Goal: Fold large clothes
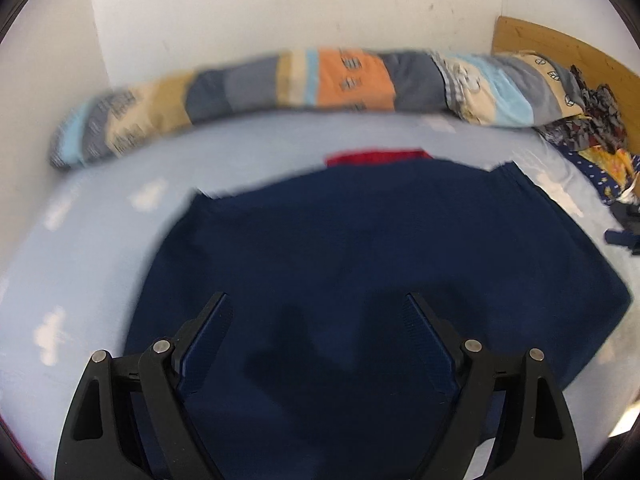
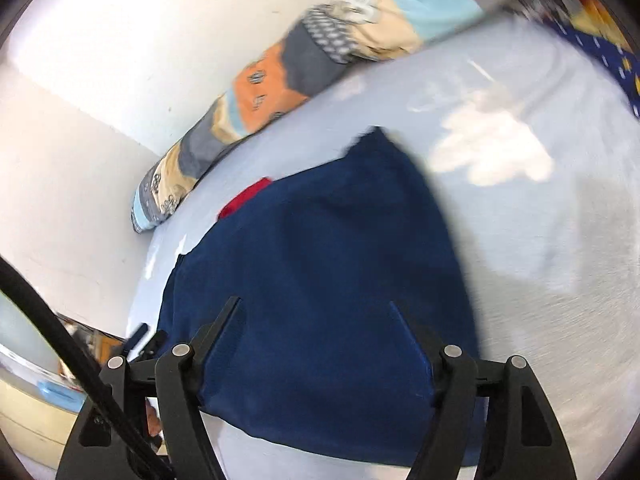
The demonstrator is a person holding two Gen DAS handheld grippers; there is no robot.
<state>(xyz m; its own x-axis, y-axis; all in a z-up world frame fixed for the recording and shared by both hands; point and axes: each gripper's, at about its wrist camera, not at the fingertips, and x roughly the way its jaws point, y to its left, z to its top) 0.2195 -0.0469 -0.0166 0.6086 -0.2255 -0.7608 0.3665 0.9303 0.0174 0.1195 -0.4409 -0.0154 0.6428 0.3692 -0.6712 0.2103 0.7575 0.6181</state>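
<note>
A navy blue garment lies spread flat on a light blue bed sheet, with a red part showing at its far edge. My left gripper is open and empty, hovering above the garment's near part. In the right wrist view the same garment and its red part show. My right gripper is open and empty above the garment's near edge. Both views are motion-blurred.
A long patchwork bolster lies along the white wall at the bed's far side. A pile of patterned cloth sits at the far right by a wooden headboard. A black cable crosses the right view's lower left.
</note>
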